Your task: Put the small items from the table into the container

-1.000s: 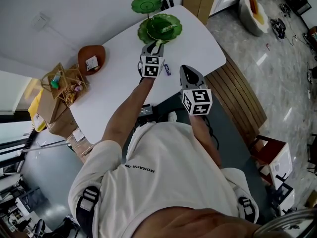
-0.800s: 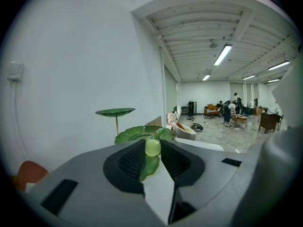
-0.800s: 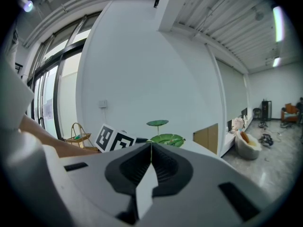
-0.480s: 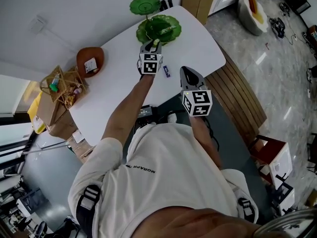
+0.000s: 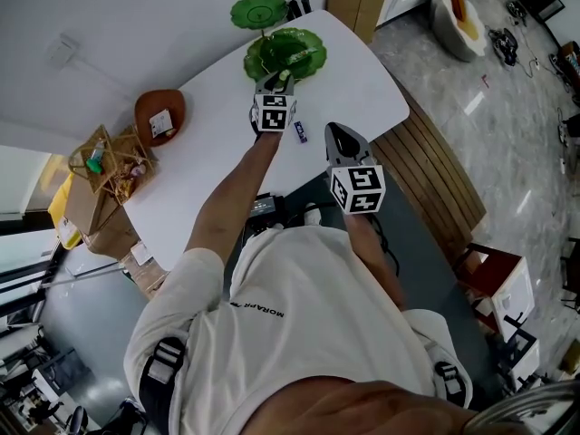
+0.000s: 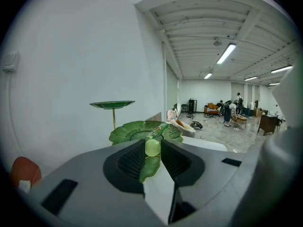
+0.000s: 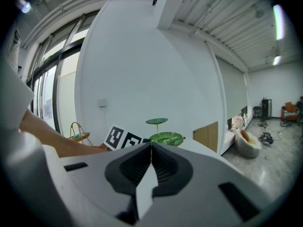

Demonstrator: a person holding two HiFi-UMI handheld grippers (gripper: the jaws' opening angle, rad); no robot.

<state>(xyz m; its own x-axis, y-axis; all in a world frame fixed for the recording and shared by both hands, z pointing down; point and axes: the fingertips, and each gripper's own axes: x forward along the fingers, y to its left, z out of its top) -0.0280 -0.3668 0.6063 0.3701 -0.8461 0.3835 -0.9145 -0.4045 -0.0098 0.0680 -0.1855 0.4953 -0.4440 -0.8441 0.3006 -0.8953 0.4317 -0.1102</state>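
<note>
My left gripper (image 5: 280, 80) reaches over the near rim of the green leaf-shaped dish (image 5: 299, 53) at the far end of the white table (image 5: 362, 89). It is shut on a small pale green item (image 6: 152, 147), pinched between the jaw tips with the dish (image 6: 142, 130) just beyond. A small blue item (image 5: 301, 131) lies on the table between the two grippers. My right gripper (image 5: 337, 134) hovers near the table's front edge, shut and holding nothing; its closed jaws (image 7: 151, 145) point toward the dish (image 7: 166, 138).
A smaller green plate (image 5: 258, 10) stands on a stem above the dish. A brown bowl (image 5: 159, 116) holding a white card sits at the left, with a wire basket (image 5: 109, 161) beyond it. A black device (image 5: 265, 205) lies at the near table edge.
My left gripper has moved forward and slightly down toward the green dish, still carrying the pale green item. The right gripper has stayed in place.
</note>
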